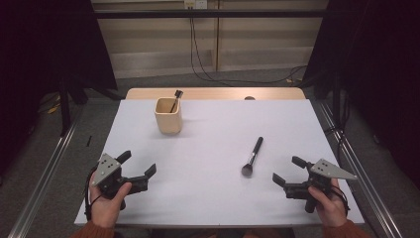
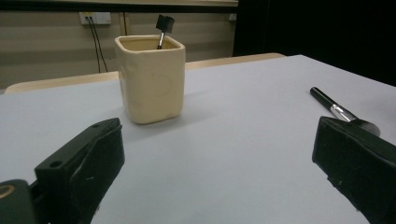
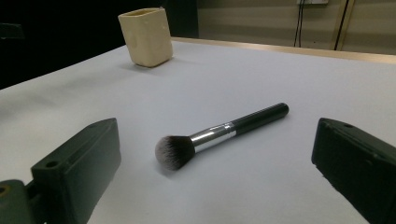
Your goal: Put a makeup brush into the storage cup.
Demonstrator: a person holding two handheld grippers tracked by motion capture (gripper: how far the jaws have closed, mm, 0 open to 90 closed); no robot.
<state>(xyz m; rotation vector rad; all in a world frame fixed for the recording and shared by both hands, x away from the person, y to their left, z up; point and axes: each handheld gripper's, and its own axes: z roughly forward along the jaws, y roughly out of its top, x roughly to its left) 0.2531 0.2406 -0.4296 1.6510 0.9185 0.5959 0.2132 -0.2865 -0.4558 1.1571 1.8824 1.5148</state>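
Apparently nothing is grasped yet — both the left gripper (image 1: 138,168) and right gripper (image 1: 286,170) gape wide, empty. Makeup brush (image 1: 252,156) lies flat on the tabletop (image 1: 208,144), just beside the right gripper; likely next, pinch its handle, carry toward the cream cup (image 1: 168,115).

Two brushes (image 1: 252,156), one cup (image 1: 168,115), perhaps two tools (image 1: 134,172).

No writing, label, brand or number can be read anywhere here: the cream cup (image 2: 150,80), the makeup brush (image 3: 217,134) on the table and the wall socket (image 2: 95,17) far behind all look plain
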